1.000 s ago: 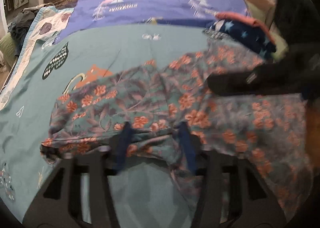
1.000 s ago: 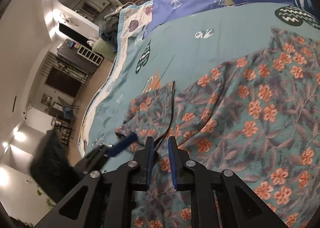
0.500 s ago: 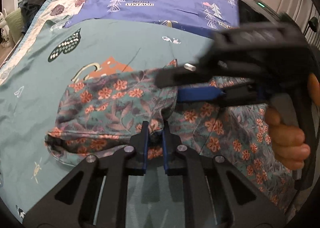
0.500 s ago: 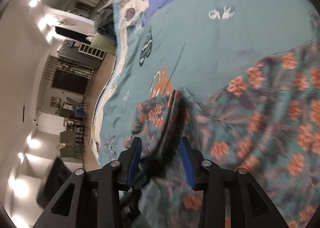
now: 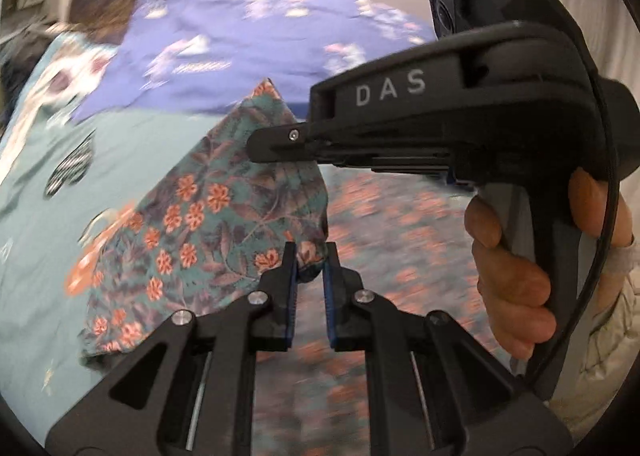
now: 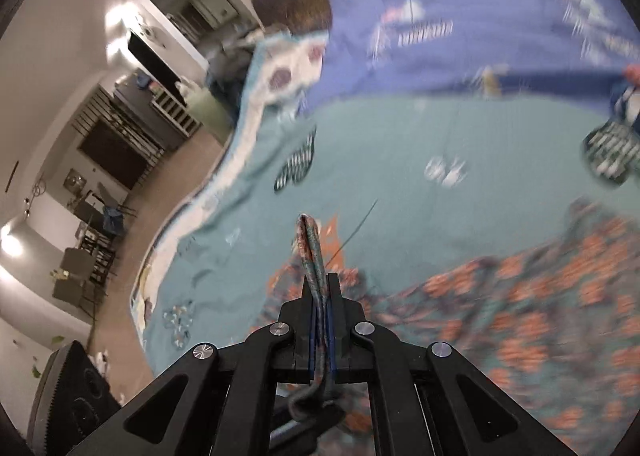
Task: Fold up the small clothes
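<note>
Both jaws clamped on the floral garment (image 5: 224, 216), its far half motion-blurred.

Floral garment (image 5: 224, 212): teal ground, orange-red blossoms, dull purple-grey leaves, centre of the left wrist view; same print blurred at lower right of the right wrist view (image 6: 520, 320); bedsheet (image 5: 132, 144): pale teal, with scattered white, orange and black-and-white striped motifs, left of frame; duvet (image 5: 256, 48): violet-blue, white and pink tree-and-mountain print, upper centre; left claw (image 5: 310, 256): black body, blue pads, lower centre; right claw (image 6: 320, 296): black, blue pads, bottom centre; its housing (image 5: 460, 108): black, pale grey letters "DAS", small green light at upper right; wall (image 6: 52, 68): off-white, upper left.
</note>
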`<state>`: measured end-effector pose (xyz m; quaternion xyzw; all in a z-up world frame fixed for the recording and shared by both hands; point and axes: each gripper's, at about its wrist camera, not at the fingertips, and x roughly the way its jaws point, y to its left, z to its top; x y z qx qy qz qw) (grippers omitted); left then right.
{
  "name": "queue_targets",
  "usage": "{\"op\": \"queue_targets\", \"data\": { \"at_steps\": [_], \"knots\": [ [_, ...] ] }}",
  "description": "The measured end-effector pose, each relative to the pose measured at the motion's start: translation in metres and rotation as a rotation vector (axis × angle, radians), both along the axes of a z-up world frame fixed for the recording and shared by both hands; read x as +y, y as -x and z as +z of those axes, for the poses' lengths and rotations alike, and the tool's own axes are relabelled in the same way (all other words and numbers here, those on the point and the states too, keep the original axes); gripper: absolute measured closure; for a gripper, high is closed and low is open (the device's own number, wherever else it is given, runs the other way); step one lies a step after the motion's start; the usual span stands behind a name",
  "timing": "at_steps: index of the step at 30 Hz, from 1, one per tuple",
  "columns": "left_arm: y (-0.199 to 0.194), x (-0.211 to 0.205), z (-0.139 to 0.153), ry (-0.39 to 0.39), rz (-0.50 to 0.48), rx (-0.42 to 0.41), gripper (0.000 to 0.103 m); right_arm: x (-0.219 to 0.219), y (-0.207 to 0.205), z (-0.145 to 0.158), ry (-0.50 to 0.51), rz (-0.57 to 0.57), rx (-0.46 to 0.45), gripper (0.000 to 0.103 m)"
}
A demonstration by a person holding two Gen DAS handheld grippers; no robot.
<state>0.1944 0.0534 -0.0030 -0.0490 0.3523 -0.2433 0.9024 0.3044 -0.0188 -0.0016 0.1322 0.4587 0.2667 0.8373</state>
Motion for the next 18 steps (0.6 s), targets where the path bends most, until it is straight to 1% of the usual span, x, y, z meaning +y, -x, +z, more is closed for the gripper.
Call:
{"op": "queue_targets", "data": {
  "at_steps": [1, 2, 4, 5, 7, 8, 11, 14, 18],
  "knots": [
    [0.003, -0.011, 0.005, 0.007, -0.025, -0.008, 0.090, -0.012, 0.005, 0.009, 0.005, -0.010, -0.021, 0.100],
    [0.006, -0.026, 0.009, 0.015, -0.057, -0.012, 0.090, -0.034, 0.015, 0.020, 0.014, -0.035, -0.050, 0.100],
    [0.012, -0.054, 0.013, 0.022, -0.116, -0.017, 0.090, -0.065, 0.027, 0.031, 0.014, -0.075, -0.077, 0.100],
    [0.016, -0.073, 0.013, 0.028, -0.152, -0.011, 0.090, -0.091, 0.038, 0.034, 0.010, -0.104, -0.087, 0.100],
    [0.022, -0.107, 0.008, 0.030, -0.208, 0.011, 0.090, -0.124, 0.051, 0.036, 0.012, -0.153, -0.094, 0.100],
    [0.025, -0.122, 0.005, 0.025, -0.229, 0.023, 0.090, -0.148, 0.061, 0.034, 0.016, -0.189, -0.089, 0.100],
    [0.028, -0.169, -0.010, 0.015, -0.283, 0.083, 0.090, -0.199, 0.081, 0.025, 0.024, -0.265, -0.069, 0.100],
    [0.031, -0.210, -0.028, -0.013, -0.318, 0.127, 0.090, -0.239, 0.097, 0.013, 0.037, -0.327, -0.050, 0.100],
    [0.041, -0.251, -0.048, -0.066, -0.350, 0.162, 0.090, -0.285, 0.110, -0.006, 0.047, -0.406, -0.022, 0.099]
  ]
}}
